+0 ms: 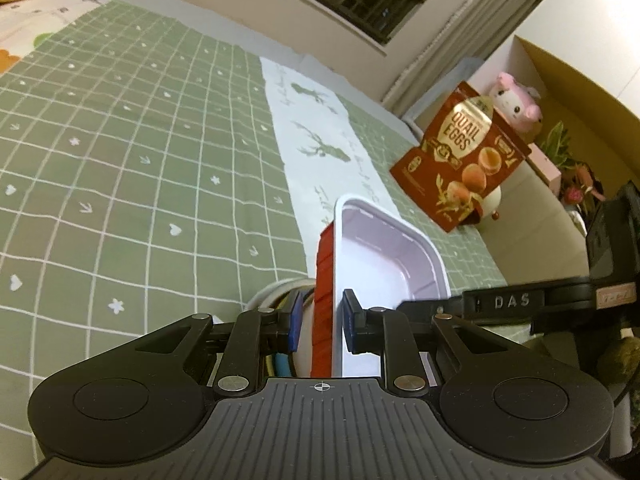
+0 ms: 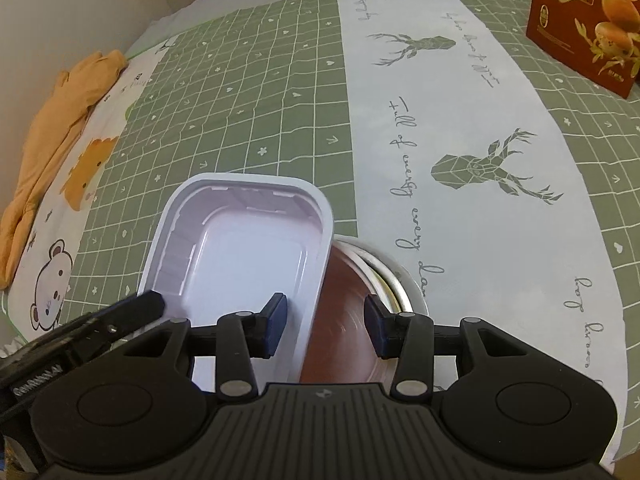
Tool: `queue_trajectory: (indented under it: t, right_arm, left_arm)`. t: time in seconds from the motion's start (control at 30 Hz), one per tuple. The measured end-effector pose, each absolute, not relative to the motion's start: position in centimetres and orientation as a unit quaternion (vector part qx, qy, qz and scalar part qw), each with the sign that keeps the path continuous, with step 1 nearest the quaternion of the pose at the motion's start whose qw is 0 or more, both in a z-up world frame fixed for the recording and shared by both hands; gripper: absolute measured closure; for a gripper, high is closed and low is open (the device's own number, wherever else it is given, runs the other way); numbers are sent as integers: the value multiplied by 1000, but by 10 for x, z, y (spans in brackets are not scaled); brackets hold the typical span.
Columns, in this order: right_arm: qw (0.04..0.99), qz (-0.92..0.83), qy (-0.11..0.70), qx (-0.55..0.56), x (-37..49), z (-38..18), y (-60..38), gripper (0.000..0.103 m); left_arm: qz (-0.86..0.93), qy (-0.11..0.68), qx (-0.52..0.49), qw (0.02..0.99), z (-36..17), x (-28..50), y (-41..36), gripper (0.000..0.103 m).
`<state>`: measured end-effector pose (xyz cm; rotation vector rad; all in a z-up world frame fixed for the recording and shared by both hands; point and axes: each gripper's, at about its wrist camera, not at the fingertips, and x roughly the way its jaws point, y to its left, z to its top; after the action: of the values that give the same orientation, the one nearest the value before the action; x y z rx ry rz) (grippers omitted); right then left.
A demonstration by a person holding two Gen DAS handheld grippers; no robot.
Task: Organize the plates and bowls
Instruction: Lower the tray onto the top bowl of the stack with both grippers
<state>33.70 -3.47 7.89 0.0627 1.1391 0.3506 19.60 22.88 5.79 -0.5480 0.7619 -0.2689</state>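
A rectangular tray, white inside and red outside, shows in both wrist views. My left gripper has its blue pads on either side of the tray's wall, with a small gap on each side. My right gripper is open, straddling the tray's right rim and red outer wall. Under the tray lies a round white plate, partly hidden, seen also in the left wrist view. The left gripper's body shows at the lower left of the right wrist view.
A green checked cloth with a white deer-print runner covers the surface. A red quail eggs box stands at the far right, also in the right wrist view. An orange cloth lies at the left. A pink plush toy sits behind.
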Motion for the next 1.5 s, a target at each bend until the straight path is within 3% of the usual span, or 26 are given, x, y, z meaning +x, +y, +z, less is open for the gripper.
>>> queue_trajectory:
  t: [0.3,1.5]
  right_arm:
    - [830,161,532,38,354,78,-34,62]
    - [825,181,533,45,331,79,-42,59]
  left_arm:
    - [-150,371,-270,876,55,207,219,75]
    - [-181,363,-257,877,70,189,216,79]
